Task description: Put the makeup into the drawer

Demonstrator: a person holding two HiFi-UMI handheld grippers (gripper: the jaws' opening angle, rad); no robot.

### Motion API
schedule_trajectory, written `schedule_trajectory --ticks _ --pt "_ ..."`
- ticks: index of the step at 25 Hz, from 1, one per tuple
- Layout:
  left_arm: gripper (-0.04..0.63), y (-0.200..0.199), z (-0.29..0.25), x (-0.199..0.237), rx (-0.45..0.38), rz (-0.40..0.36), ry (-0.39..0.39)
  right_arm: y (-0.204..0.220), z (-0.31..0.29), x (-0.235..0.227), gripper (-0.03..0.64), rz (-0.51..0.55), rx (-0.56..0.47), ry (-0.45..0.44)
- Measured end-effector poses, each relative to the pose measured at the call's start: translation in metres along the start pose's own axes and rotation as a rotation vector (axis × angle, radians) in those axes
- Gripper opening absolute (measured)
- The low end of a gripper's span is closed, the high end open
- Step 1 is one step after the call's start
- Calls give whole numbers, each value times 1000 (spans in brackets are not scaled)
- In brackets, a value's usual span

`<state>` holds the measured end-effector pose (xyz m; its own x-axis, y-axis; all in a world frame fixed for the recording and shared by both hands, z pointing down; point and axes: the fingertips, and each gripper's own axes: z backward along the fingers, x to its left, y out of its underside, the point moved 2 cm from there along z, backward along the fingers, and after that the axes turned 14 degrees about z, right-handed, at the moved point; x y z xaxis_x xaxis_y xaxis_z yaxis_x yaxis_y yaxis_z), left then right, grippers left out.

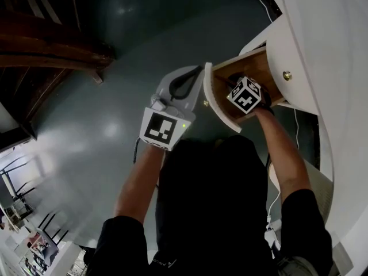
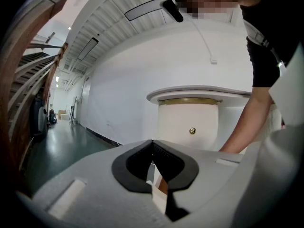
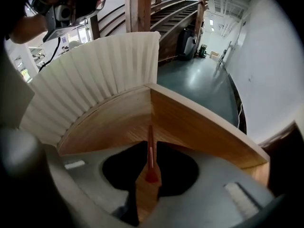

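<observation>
jaws of right gripper (image 3: pixel 151 144) clenched on thin red makeup stick (image 3: pixel 151 164) inside wooden drawer (image 3: pixel 194 125). left gripper (image 2: pixel 153 144) jaws pressed together, just beside white drawer front (image 1: pixel 221 109).

We stand in a large open hall, more studio or test space than home. Behind the white round dressing table (image 2: pixel 199 93) is a bare white wall (image 2: pixel 128 99). To its left a glossy grey-green floor (image 2: pixel 61 148) runs far back. Overhead are a ribbed ceiling (image 2: pixel 111 27) and long light panels (image 2: pixel 145 7). A curved wooden staircase (image 3: pixel 166 11) rises beyond.
</observation>
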<state>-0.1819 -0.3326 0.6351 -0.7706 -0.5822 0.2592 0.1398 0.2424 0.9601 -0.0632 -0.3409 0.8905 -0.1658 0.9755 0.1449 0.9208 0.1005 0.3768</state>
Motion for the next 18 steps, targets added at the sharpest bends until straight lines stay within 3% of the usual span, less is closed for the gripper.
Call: schedule_trajectory --ticks 7,18 --pt "11 -5 -1 -6 17 -1 -1 -2 16 0 61 -16 -29 34" --pt "11 -41 16 -36 54 12 -1 -48 125 -5 4 -136 -232 274"
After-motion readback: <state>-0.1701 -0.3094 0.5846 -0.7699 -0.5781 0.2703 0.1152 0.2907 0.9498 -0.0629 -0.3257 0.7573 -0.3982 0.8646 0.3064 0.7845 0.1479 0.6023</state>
